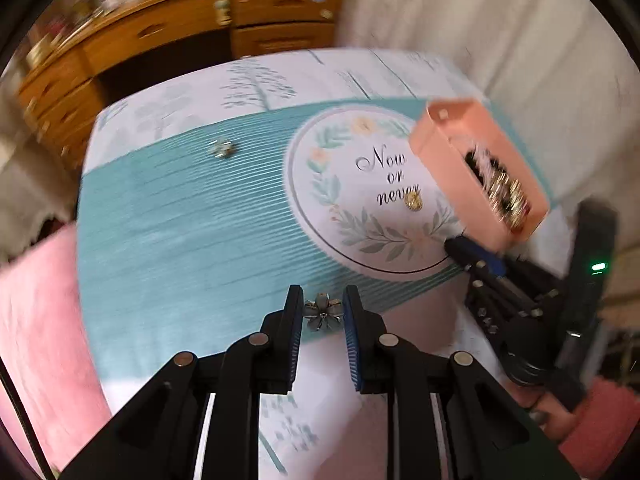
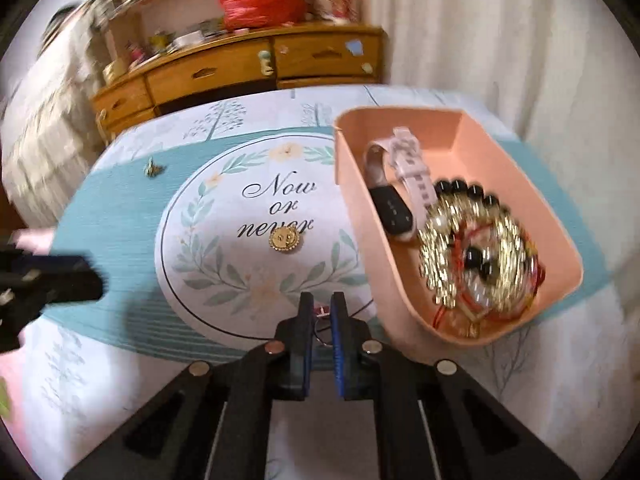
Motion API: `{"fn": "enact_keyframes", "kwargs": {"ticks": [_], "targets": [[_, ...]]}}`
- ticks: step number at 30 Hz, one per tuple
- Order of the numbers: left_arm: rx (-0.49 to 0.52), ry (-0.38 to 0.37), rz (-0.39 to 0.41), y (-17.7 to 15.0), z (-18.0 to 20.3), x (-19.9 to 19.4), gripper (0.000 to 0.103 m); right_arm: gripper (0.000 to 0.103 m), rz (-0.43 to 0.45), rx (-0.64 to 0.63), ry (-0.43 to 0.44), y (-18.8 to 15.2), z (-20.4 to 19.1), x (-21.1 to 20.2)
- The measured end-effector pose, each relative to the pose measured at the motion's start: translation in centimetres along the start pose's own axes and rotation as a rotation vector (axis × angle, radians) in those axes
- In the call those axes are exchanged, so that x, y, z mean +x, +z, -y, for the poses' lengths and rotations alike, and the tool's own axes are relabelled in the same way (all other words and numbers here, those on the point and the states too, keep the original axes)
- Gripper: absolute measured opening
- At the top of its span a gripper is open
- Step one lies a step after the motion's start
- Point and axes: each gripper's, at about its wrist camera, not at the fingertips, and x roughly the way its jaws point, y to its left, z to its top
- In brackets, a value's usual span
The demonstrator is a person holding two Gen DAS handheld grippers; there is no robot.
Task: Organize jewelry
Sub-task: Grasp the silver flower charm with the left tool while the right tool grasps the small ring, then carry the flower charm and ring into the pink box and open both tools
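A pink tray (image 2: 516, 184) stands on the table at the right and holds a pale pink watch (image 2: 408, 160), a black bead bracelet (image 2: 468, 192) and gold chains (image 2: 472, 264); it also shows in the left wrist view (image 1: 452, 160). My left gripper (image 1: 322, 308) is shut on a silver flower brooch (image 1: 322, 312). My right gripper (image 2: 322, 314) is shut on a thin ring (image 2: 322, 332) with a red bit, left of the tray's near end. A round gold brooch (image 2: 285, 239) lies on the white circle, also in the left wrist view (image 1: 413, 201). A small gold-and-silver piece (image 2: 154, 169) lies far left on the teal stripe (image 1: 223, 148).
The table has a teal and white cloth (image 1: 180, 220) printed "Now or never". A wooden dresser (image 2: 240, 68) with clutter stands behind it, a white curtain (image 2: 500, 40) at the right. Pink fabric (image 1: 44, 320) lies left of the table. The right gripper's body (image 1: 532, 304) shows beside the tray.
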Motion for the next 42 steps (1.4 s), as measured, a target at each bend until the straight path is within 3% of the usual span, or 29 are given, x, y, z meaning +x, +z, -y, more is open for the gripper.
{"fn": "enact_keyframes", "kwargs": {"ticks": [3, 7, 15, 22, 30, 42], "targets": [[-0.068, -0.035, 0.002, -1.0, -0.7, -2.3, 0.018, 0.008, -0.067, -0.001, 0.009, -0.2, -0.2, -0.3], [-0.031, -0.023, 0.039, -2.9, 0.1, -5.2, 0.018, 0.008, -0.148, 0.146, 0.088, -1.4, 0.4, -1.6], [-0.007, -0.063, 0.039, -6.7, 2.1, -7.7, 0.018, 0.008, -0.189, 0.339, 0.176, -6.5, 1.9, -6.2], [0.004, -0.093, 0.034, -9.2, 4.7, -9.5, 0.018, 0.008, -0.222, 0.442, 0.184, -9.7, 5.0, -9.7], [0.016, -0.093, 0.057, -8.7, 8.5, -9.4, 0.018, 0.008, -0.173, 0.346, 0.194, -8.2, 8.1, -11.4], [-0.03, -0.074, 0.114, -2.7, 15.6, -7.2, 0.018, 0.008, -0.062, 0.071, 0.27, -1.5, 12.9, -12.2]]}}
